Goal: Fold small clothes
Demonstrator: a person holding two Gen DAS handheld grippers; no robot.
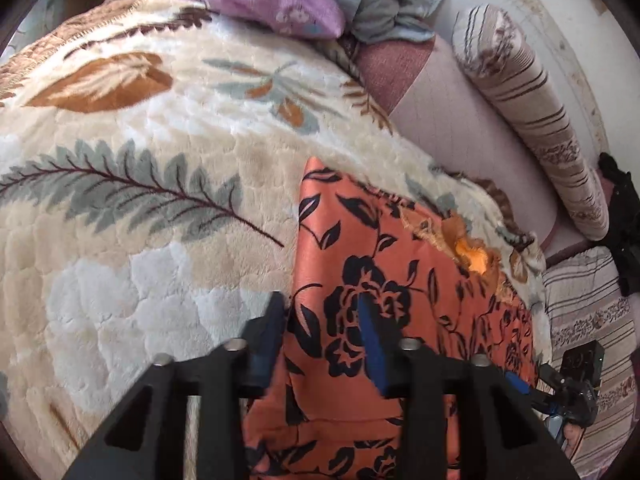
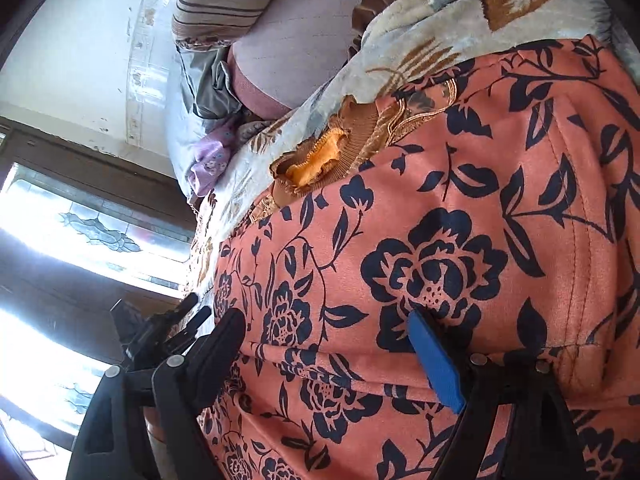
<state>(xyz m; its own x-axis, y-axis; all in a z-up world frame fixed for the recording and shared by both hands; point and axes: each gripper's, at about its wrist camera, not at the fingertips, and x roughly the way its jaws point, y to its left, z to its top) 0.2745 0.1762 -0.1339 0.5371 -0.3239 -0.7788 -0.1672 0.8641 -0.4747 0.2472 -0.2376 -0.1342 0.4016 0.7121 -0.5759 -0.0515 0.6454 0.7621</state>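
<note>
Both wrist cameras look down from very close and share the orange cloth with black flowers (image 1: 380, 240) (image 2: 420, 240) on the fluffy cream leaf-print blanket (image 1: 160, 160) (image 2: 400, 40).

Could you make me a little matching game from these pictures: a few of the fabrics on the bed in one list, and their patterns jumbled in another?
Things:
1. garment
2. blanket
3. bolster
4. lilac cloth

Patterns:
A. brown stripes
B. black roses on orange
C. small pale flowers
D. grey fern and brown leaves on cream

Pairs: 1-B, 2-D, 3-A, 4-C
</note>
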